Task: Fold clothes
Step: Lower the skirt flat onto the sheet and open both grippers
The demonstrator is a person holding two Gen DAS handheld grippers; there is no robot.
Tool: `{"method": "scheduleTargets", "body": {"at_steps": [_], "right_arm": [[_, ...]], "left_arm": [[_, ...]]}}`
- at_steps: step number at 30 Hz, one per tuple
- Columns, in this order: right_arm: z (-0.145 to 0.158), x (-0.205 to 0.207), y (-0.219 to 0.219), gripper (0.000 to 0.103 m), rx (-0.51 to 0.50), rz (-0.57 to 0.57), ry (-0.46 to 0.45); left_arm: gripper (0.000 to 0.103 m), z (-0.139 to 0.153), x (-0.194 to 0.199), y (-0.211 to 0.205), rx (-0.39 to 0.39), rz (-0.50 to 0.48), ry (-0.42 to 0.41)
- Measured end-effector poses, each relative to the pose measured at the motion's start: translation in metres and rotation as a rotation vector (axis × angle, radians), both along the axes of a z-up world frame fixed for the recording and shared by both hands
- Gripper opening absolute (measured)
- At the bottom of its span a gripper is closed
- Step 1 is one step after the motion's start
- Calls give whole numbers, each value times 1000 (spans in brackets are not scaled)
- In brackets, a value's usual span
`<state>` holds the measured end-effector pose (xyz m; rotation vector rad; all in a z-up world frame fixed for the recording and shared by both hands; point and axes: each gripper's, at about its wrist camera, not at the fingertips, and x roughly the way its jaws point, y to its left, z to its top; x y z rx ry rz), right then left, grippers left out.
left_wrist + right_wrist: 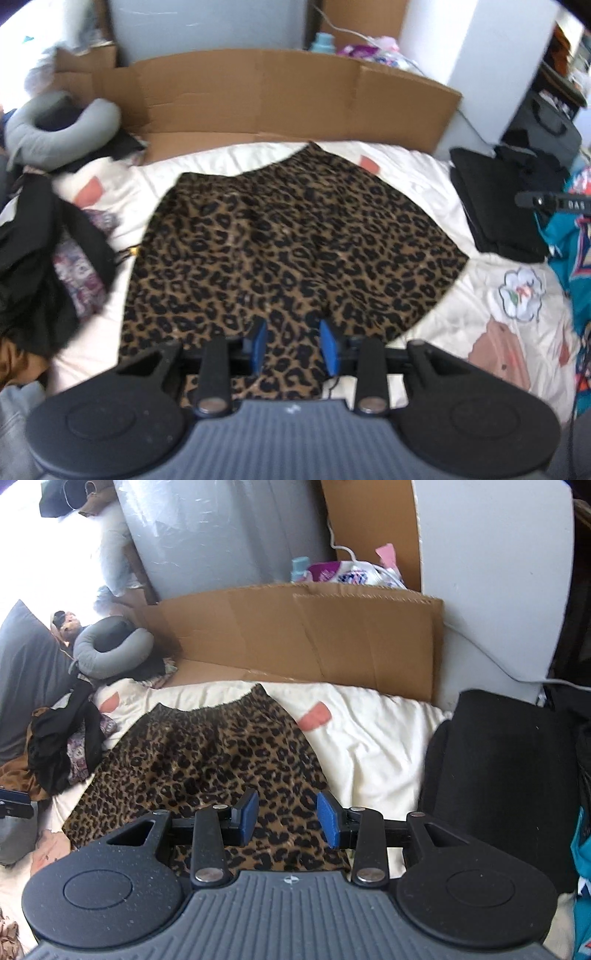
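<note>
A cream bedspread (461, 295) is seen beneath both claws, with a leopard-print skirt (280, 240) spread flat on it, ahead of and under them. The left gripper (293, 345) and right gripper (287, 821) are held above the skirt's near hem, jaws parted, nothing grasped.

You get strong daylight from the upper left in both views; it burns that corner to plain white and washes out the grey U-shaped neck pillow (55, 122) beside it. The cream quilted bedspread (369, 746) reads bright and soft, with faint shadows in its creases. Your left wrist view is slightly smeared throughout, so the brown leopard-print fabric garment (288, 251) loses crispness. The fisheye bends the flattened brown cardboard sheet (288, 96) and darkens the picture corners.
</note>
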<state>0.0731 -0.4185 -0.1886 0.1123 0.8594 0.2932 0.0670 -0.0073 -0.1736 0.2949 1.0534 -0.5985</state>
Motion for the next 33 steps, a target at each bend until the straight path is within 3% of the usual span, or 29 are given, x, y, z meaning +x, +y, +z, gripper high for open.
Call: {"method": "scheduleTargets", "body": {"at_steps": [3,13,23,33], "right_arm": [[-6,-9,1,42,-38,-8,-5],[-40,-26,-12,42,-16,-81,51],[-89,-9,-28,42,50,-198,118],[-133,30,-22,40,55,-200,151]], "left_arm": [[34,-15,-4,-12,-6,-20,4],[30,-63,-2,-38,-45,-30,107],[29,-110,9,-47,20,-17,141],[30,-146,23,-35,90,58,140]]}}
